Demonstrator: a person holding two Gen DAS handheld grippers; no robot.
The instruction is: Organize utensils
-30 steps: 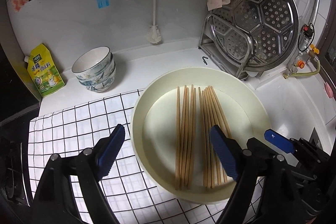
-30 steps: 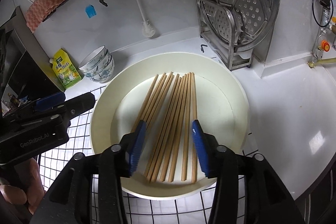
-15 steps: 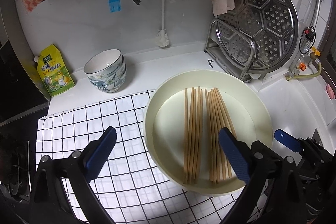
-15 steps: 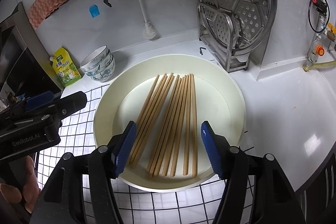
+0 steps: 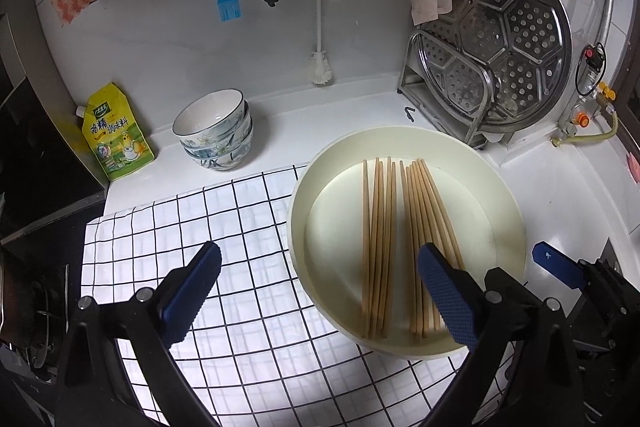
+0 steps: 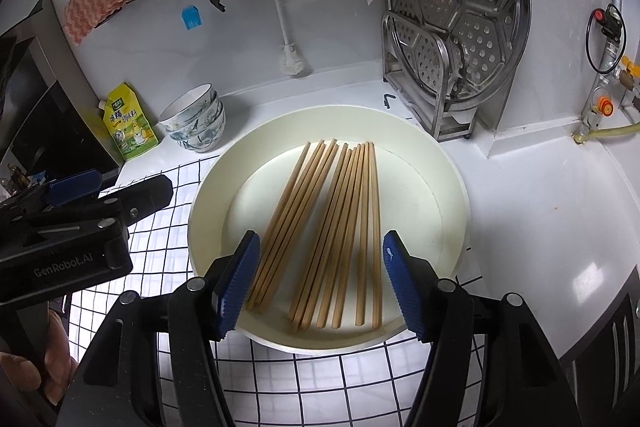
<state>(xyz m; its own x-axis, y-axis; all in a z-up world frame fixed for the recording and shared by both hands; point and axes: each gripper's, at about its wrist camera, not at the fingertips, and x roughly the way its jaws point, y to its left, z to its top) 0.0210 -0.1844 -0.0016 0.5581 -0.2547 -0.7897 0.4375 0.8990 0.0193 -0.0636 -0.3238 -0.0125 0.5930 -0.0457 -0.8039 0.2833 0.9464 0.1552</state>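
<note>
Several wooden chopsticks (image 5: 404, 239) lie in two bundles in a cream round basin (image 5: 504, 187) on a checked cloth. They also show in the right wrist view (image 6: 332, 223), inside the same basin (image 6: 440, 187). My left gripper (image 5: 320, 287) is open and empty, held above the basin's left rim and the cloth. My right gripper (image 6: 320, 279) is open and empty, above the near ends of the chopsticks. The left gripper's body shows at the left of the right wrist view (image 6: 72, 239).
Stacked patterned bowls (image 5: 216, 131) and a yellow pouch (image 5: 116, 135) stand at the back left. A steel steamer tray on a rack (image 5: 496, 47) stands at the back right. A brush (image 5: 320, 67) leans on the wall. The checked cloth (image 5: 224, 227) covers the near counter.
Both grippers have pulled back and up from the basin. The right gripper's jaws have opened wider around the chopsticks. The chopsticks have not moved.
</note>
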